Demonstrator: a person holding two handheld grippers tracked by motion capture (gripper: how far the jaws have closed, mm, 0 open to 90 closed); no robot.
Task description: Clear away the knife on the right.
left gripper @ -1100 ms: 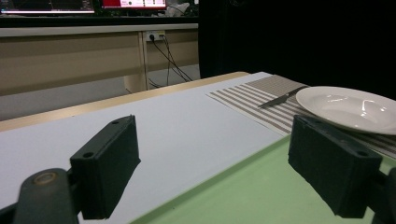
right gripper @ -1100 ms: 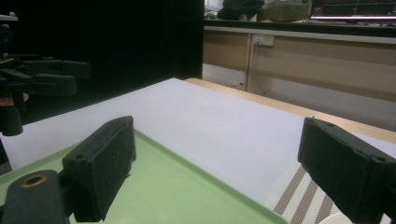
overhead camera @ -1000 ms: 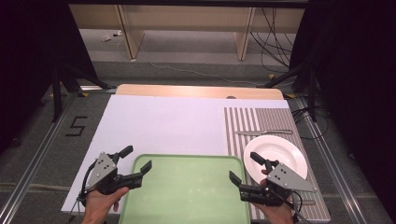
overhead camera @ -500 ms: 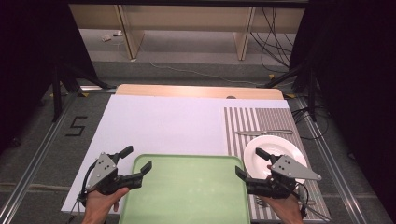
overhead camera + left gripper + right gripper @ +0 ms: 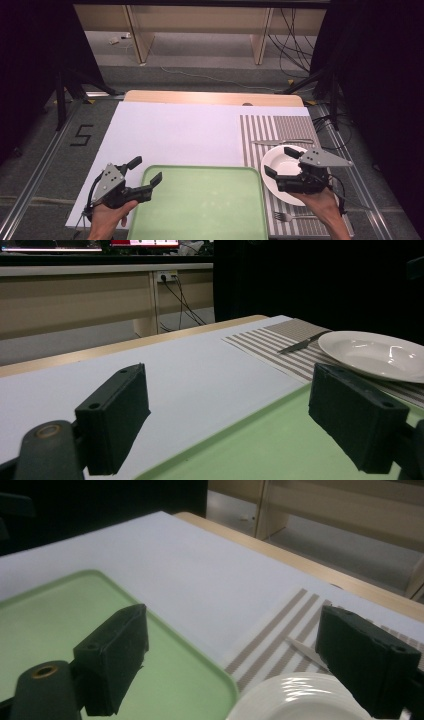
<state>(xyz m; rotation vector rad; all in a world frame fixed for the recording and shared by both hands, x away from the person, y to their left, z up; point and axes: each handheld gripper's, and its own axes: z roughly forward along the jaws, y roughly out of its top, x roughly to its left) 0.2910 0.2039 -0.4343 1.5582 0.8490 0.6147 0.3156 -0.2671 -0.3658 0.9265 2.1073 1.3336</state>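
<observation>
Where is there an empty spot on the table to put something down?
The green tray is bare all over. The white sheet is bare too, from the tray's far edge to the wooden table edge. It is crowded on the striped mat: a knife, a white plate with the right gripper above it, and a fork.

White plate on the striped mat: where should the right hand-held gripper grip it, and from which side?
Take the white plate by its near rim, coming in low from the person's side with the right hand-held gripper, which already hovers open over it. The rim flares up and outward off the striped mat, so one jaw could slide beneath. Probably avoid the far rim: the knife lies just beyond it.
</observation>
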